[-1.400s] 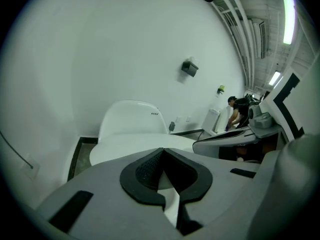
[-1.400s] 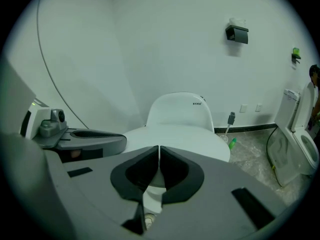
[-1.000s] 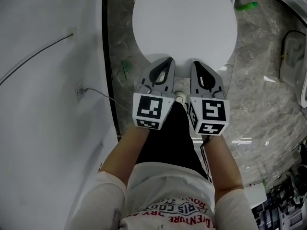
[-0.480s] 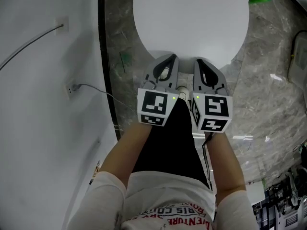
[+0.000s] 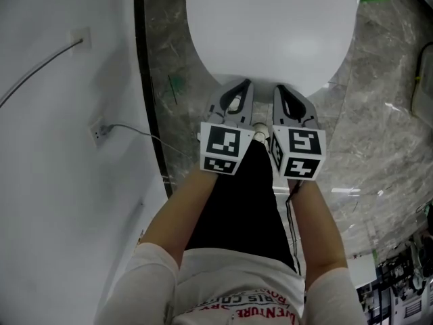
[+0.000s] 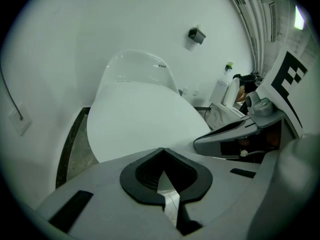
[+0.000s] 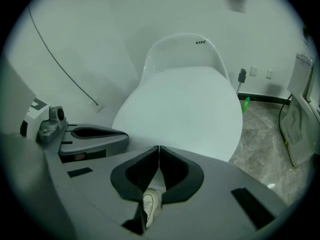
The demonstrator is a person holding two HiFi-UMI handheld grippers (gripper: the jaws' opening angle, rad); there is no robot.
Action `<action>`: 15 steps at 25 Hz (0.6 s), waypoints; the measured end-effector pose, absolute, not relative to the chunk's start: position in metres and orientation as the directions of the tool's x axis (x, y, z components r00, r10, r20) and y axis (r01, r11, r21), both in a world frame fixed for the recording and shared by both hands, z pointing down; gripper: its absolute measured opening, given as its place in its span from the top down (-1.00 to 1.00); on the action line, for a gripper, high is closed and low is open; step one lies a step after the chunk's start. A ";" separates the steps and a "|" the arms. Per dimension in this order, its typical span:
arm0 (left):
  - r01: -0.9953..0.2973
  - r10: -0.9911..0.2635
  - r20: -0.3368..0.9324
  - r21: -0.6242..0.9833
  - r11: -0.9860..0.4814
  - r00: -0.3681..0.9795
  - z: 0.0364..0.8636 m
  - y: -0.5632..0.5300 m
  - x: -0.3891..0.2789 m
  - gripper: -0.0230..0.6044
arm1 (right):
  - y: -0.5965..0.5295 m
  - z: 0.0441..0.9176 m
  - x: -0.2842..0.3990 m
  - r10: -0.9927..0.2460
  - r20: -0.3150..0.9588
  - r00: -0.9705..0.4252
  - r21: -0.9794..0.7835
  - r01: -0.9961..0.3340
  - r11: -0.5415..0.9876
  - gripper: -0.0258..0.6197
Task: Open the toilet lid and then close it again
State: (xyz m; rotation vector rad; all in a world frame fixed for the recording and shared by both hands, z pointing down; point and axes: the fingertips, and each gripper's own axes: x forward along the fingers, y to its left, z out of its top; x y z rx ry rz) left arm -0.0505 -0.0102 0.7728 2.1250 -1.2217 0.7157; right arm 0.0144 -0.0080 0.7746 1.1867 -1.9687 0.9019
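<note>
Head view: the toilet lid (image 5: 270, 32) lies shut. The left gripper (image 5: 239, 85) and right gripper (image 5: 279, 89), both pressed together and empty, hover at its near edge. The task looks either unstarted or finished; I can't tell which.

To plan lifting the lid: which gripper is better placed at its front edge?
Right, slightly: the right gripper sits nearer the middle of the toilet lid's front edge than the left gripper; both shut.
</note>
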 end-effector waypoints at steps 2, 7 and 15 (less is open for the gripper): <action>-0.888 -0.585 0.690 0.197 -0.415 0.427 0.774 -0.010 -0.051 0.91 | -0.009 0.776 0.014 -0.469 0.795 -0.385 -0.235 -0.908 0.347 0.87; -0.898 -0.567 0.711 0.226 -0.378 0.417 0.765 -0.012 -0.051 0.91 | -0.009 0.768 0.016 -0.449 0.786 -0.425 -0.282 -0.893 0.352 0.87; -0.885 -0.644 0.613 0.246 -0.395 0.458 0.649 -0.022 -0.032 0.91 | -0.024 0.651 0.024 -0.558 0.694 -0.454 -0.278 -0.885 0.374 0.87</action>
